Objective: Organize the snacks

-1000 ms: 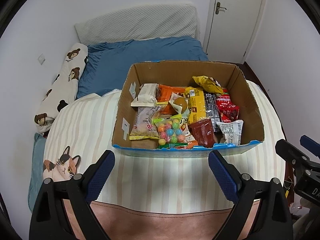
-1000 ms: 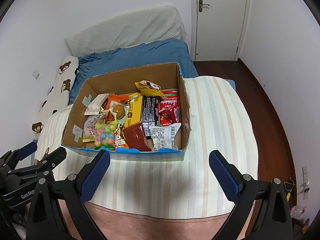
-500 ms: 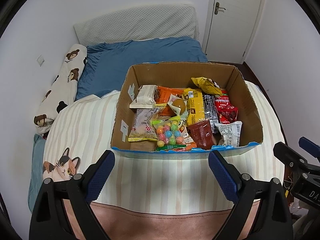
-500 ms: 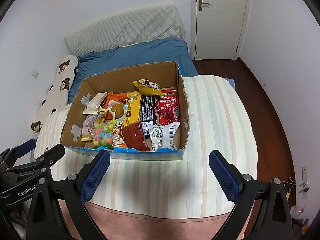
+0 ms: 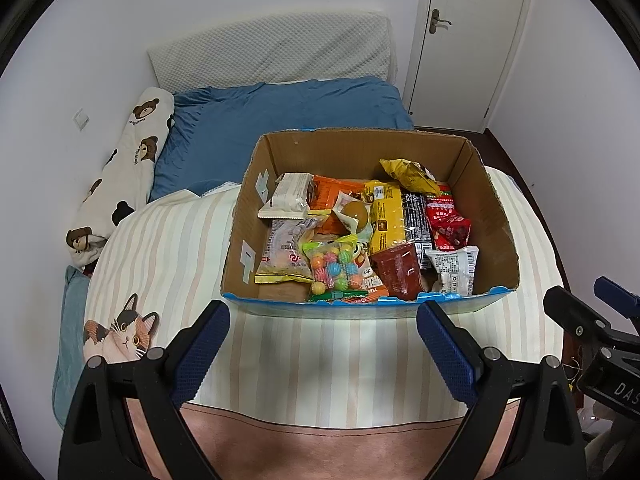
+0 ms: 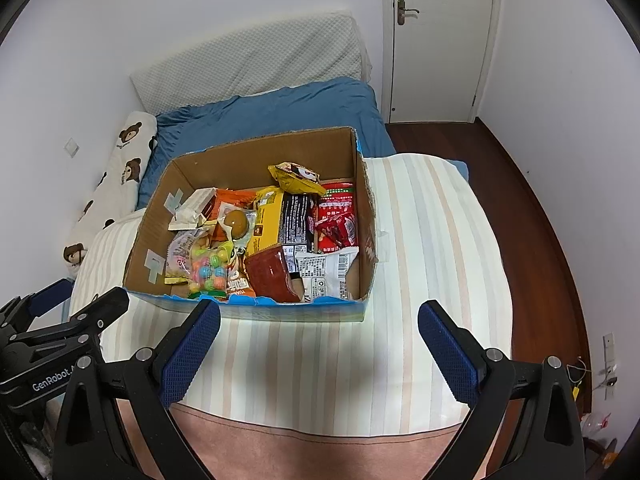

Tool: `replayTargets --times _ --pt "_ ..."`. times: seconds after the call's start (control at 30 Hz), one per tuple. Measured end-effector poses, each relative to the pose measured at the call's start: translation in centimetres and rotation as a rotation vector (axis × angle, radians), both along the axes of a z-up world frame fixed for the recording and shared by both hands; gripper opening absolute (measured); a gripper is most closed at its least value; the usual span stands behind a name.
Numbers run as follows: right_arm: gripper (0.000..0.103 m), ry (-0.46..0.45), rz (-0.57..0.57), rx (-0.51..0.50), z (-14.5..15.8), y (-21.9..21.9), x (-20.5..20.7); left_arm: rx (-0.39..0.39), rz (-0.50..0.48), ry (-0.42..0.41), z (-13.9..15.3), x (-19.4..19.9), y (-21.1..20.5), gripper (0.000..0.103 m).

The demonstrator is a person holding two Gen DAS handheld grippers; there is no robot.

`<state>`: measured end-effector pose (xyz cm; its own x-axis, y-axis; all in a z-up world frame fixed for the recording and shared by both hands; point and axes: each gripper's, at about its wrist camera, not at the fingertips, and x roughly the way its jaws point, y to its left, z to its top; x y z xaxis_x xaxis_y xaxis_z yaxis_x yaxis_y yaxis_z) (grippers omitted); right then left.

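Sitting ahead of both spread tools [image 5: 322,344] [image 6: 319,344]: snack box [image 5: 360,311].

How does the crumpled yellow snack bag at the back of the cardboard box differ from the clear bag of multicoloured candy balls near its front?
The crumpled yellow snack bag is opaque; the clear bag of multicoloured candy balls shows its contents. The yellow bag is propped up on other packets toward the far wall; the candy bag lies flatter by the near wall. The yellow bag sits right of centre in the left wrist view, the candy bag left of centre. Both sit inside the cardboard box, untouched by either gripper.
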<state>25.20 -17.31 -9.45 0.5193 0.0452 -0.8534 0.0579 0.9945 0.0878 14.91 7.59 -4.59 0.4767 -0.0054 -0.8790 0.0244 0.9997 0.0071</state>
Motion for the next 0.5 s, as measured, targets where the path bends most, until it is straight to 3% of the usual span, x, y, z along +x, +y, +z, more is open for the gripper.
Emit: replayTargets --times 0.5 --pt "0.101 0.002 -0.002 0.003 0.20 -0.09 -0.30 0.000 -0.002 0.002 0.07 -0.30 -0.16 0.096"
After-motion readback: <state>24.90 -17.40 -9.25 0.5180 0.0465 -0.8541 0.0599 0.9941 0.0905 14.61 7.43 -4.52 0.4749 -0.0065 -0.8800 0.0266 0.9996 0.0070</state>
